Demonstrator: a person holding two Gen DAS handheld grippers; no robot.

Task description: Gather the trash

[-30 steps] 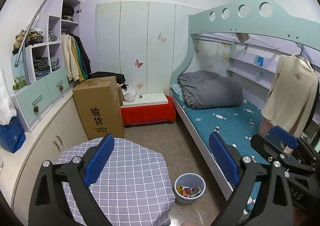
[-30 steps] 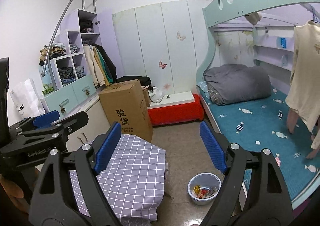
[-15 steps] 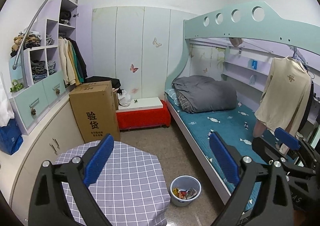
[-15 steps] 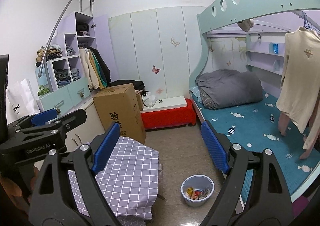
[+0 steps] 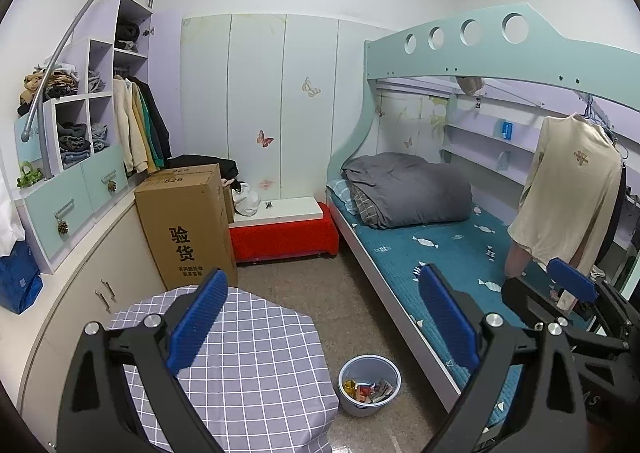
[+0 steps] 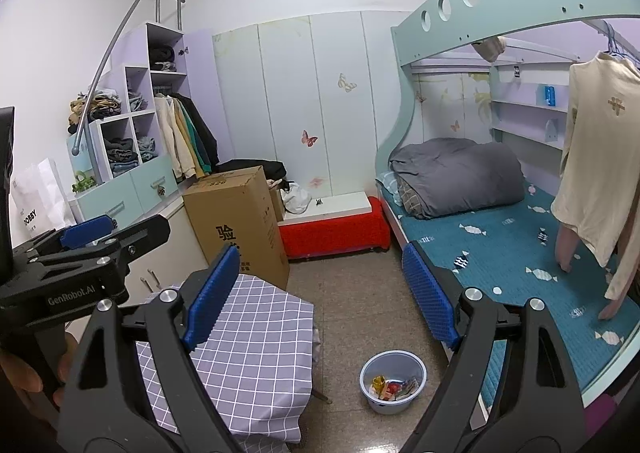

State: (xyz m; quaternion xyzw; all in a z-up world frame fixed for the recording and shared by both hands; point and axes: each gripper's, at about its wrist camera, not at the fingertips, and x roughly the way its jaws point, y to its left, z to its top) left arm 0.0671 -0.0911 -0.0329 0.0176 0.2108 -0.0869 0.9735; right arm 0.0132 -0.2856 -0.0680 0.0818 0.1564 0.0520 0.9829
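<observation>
A small grey-blue trash bin [image 5: 369, 385] [image 6: 393, 381] stands on the floor between the table and the bed, with several colourful wrappers inside. My left gripper [image 5: 320, 307] is held well above the floor, open, nothing between its blue pads. My right gripper [image 6: 320, 285] is also open and empty, at a similar height. In the left wrist view the right gripper's side shows at the right edge; in the right wrist view the left gripper's side shows at the left edge, with a hand under it.
A table with a grey checked cloth [image 5: 240, 365] [image 6: 248, 337] is at lower left. A bunk bed with a teal mattress [image 5: 440, 253] runs along the right. A tall cardboard box [image 5: 188, 225], a red bench [image 5: 284, 237] and wardrobes stand behind. Tiled floor [image 6: 360, 293] lies between.
Both views have tilted slightly upward and to the right, showing more ceiling; the bin sits lower in the frames. Both grippers stay open and empty.
</observation>
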